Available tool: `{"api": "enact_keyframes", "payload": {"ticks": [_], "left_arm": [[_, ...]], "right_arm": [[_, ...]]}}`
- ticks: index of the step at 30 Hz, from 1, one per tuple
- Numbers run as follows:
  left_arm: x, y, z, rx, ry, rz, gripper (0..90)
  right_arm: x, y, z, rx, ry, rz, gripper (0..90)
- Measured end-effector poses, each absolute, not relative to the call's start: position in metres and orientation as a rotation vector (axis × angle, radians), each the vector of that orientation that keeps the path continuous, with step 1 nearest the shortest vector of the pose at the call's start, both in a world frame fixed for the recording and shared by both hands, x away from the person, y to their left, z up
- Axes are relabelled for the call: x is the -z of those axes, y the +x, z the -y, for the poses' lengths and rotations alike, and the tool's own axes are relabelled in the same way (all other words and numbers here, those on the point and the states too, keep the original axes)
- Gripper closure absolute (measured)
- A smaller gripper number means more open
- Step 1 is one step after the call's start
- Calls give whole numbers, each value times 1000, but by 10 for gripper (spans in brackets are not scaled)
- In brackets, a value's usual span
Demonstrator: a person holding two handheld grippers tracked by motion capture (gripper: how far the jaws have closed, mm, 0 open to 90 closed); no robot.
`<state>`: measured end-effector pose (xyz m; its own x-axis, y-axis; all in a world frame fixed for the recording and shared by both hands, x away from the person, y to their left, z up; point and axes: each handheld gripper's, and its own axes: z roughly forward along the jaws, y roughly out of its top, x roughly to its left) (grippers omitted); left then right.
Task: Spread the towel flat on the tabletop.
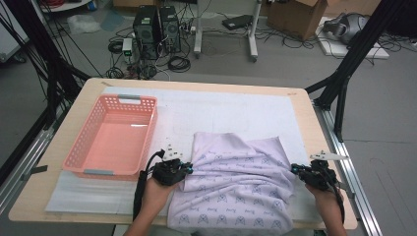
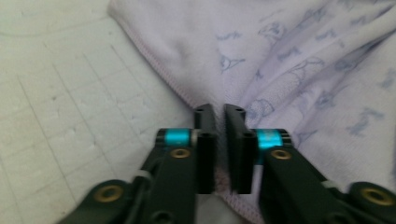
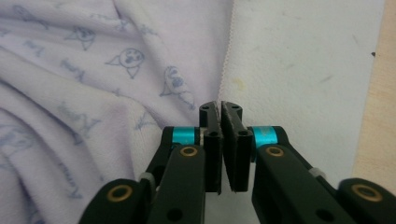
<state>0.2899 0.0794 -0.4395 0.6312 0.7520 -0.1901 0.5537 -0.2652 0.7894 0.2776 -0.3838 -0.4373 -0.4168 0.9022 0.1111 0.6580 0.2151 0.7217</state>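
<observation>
Pinching the lilac printed cloth (image 1: 236, 189) at its two side edges looks like the step in hand: I judge I am taking hold so the crumpled sheet can be pulled flat or folded. The cloth lies rumpled on the white mat (image 1: 236, 110) toward the near edge of the worktop (image 1: 314, 123), its lower hem hanging over that edge between my forearms. A pink basket (image 1: 81, 152) stands empty by the left edge, just beside the cloth, probably where it will end up.

My left claw (image 2: 219, 114) sits at the cloth's left hem. Its jaws stand nearly together with a slim gap, and the stitched hem runs between and under them; whether the pads truly bite the fabric I cannot tell from here. In the high view this claw (image 1: 189, 168) touches the cloth's left border.

My right claw (image 3: 220, 109) is clamped tight, jaws meeting at the tips, with a thin sliver of the cloth's scalloped right hem caught between them. From above, this claw (image 1: 294, 168) meets the cloth's right border near the worktop's right edge.
</observation>
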Motion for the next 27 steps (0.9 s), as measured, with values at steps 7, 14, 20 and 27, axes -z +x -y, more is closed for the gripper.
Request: {"api": "enact_keyframes", "payload": {"ticks": [7,14,20,27], "left_arm": [[432,330,-74,-329,1876,-1071,549],[442,367,-60,-351,1906,-1171,481],[448,378,-42,-390,1959,-1155,482],[446,371,-32,-531,2052,-1061,863]], "right_arm": [[429,275,383,-1112,1399,-2118,771],[430,276,383,-1137,1377,-2130,769],[431,277,382,-1136,1370,-2134,753],[434,281,376,-1120,1371,-2149,751]]}}
